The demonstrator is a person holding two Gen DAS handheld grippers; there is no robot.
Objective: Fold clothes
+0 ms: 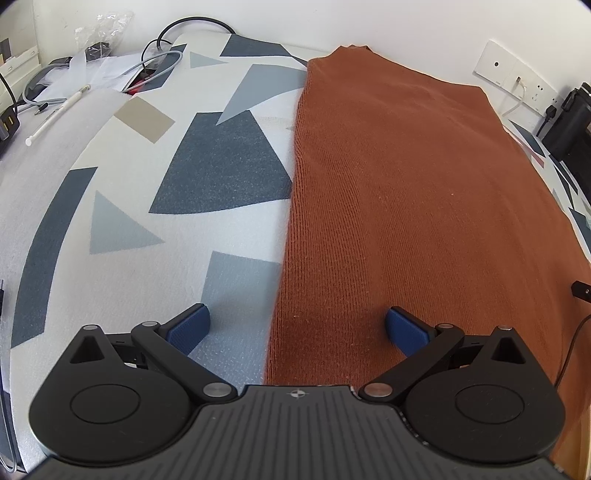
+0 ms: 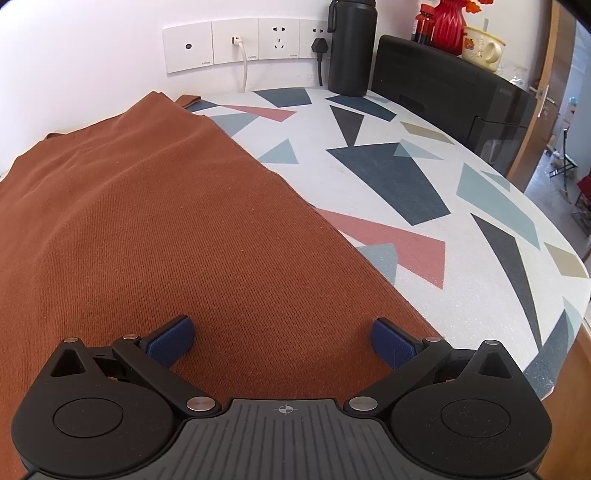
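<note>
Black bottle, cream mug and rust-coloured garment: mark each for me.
black bottle (image 2: 352,48), right wrist view, on the middle of its body.
cream mug (image 2: 480,46), right wrist view, on its side wall.
rust-coloured garment (image 1: 417,206), left wrist view, on the flat middle of the fabric.

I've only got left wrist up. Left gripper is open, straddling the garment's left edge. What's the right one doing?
Observer: The right gripper is open too, empty, both pads over the rust garment near its right edge.
Operator: Anything beyond that edge?
Observer: Bare patterned table cover there; a black bottle stands at the back by the wall.
Operator: Anything else back there?
Observer: A cream mug and a red vase sit on a black box.
</note>
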